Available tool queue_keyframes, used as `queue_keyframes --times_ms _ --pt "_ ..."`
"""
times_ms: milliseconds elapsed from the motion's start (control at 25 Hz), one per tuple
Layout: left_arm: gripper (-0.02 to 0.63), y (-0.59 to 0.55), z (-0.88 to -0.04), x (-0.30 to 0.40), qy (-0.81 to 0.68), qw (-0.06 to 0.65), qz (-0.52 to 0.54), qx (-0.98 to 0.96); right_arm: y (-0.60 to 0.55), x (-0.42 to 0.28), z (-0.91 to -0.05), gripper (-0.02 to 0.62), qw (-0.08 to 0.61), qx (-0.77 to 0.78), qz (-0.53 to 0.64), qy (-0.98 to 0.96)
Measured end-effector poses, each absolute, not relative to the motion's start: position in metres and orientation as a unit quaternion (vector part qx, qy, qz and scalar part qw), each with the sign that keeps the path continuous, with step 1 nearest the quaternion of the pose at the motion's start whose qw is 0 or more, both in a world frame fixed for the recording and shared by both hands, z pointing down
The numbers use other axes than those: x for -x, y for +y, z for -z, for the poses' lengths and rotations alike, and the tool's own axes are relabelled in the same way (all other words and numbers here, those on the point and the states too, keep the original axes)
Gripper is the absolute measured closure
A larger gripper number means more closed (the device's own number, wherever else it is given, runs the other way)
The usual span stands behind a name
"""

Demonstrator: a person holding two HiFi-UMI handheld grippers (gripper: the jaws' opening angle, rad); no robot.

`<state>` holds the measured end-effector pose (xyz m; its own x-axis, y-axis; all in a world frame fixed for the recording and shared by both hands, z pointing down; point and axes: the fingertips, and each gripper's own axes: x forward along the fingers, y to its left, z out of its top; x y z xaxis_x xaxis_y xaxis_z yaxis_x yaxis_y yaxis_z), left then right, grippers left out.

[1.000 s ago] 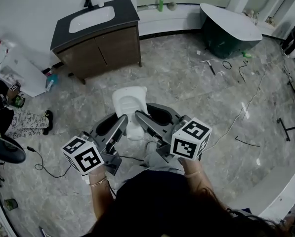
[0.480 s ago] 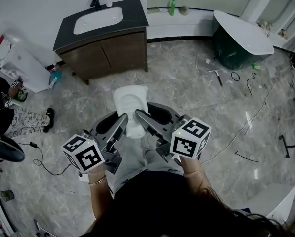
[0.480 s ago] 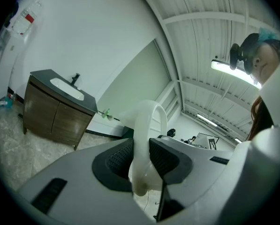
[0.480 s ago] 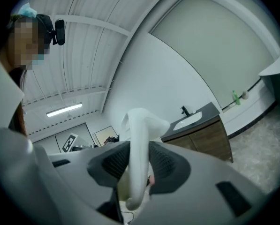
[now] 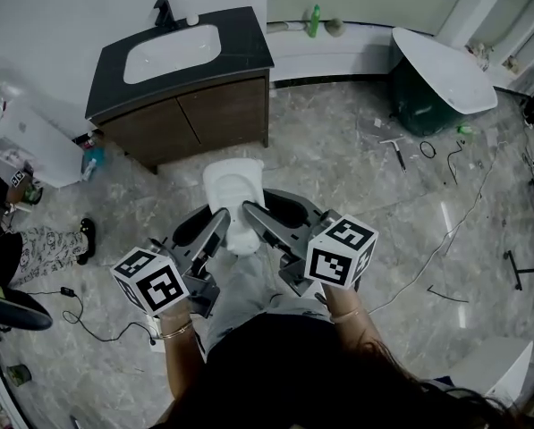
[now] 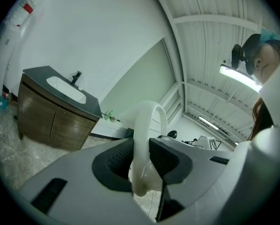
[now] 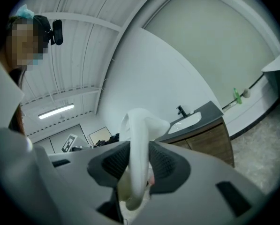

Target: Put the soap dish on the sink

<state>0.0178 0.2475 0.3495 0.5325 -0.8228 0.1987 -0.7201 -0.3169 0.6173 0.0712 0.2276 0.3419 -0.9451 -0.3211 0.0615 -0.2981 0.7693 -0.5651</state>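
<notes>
1. Far left, on the grey marble floor [image 5: 338, 159]: a seated person's patterned trouser leg [image 5: 47, 235], well apart from the work.
2. Upper left of centre: a dark wood vanity [image 5: 195, 114] against the wall. Its black tabletop [image 5: 244, 47] carries a white sink [image 5: 173, 41], with a black faucet [image 5: 162, 9] at the back edge.
3. Left tool [image 5: 220, 222]: held low in front of the vanity, its marker cube nearest the person. In the left gripper view, the left tool [image 6: 142, 153] has its jaws drawn narrow, and the ribbed pads [image 6: 118, 158] press both faces of the soap dish's rim.
4. Soap dish [image 5: 233, 190]: white, carried in the air between the two tools, over the floor. Its far end juts past the tool tips toward the vanity. It is near the cabinet front, not on the sink. It shows edge-on in the left gripper view [image 6: 147, 121] and the right gripper view [image 7: 137, 125].
5. Right tool [image 5: 253, 213]: clamped on the dish's right rim. In the right gripper view, the right tool [image 7: 140, 165] has its jaws narrow and its pads [image 7: 163, 165] tight on the white edge.
6. Right: a green bottle [image 5: 314, 16] on the ledge, and a white-topped dark tub [image 5: 441, 56].
</notes>
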Motion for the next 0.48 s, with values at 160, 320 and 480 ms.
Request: queue_keyframes --times_ms 160,320,480 --pt "0.495 0.238 -0.349 -0.009 -0.476 0.322 0.081 -0.814 0.219 -0.063 -0.341 0.462 0.026 0.163 0.289 0.943" --pt "0.495 0.165 -0.339 0.056 -0.475 0.327 0.078 -0.813 0.146 0.002 -0.331 0.462 0.022 0.169 0.293 0.941" --pt "0.495 0.122 -0.34 0.095 -0.472 0.332 0.085 -0.812 0.103 0.041 -0.331 0.462 0.018 0.18 0.301 0.936"
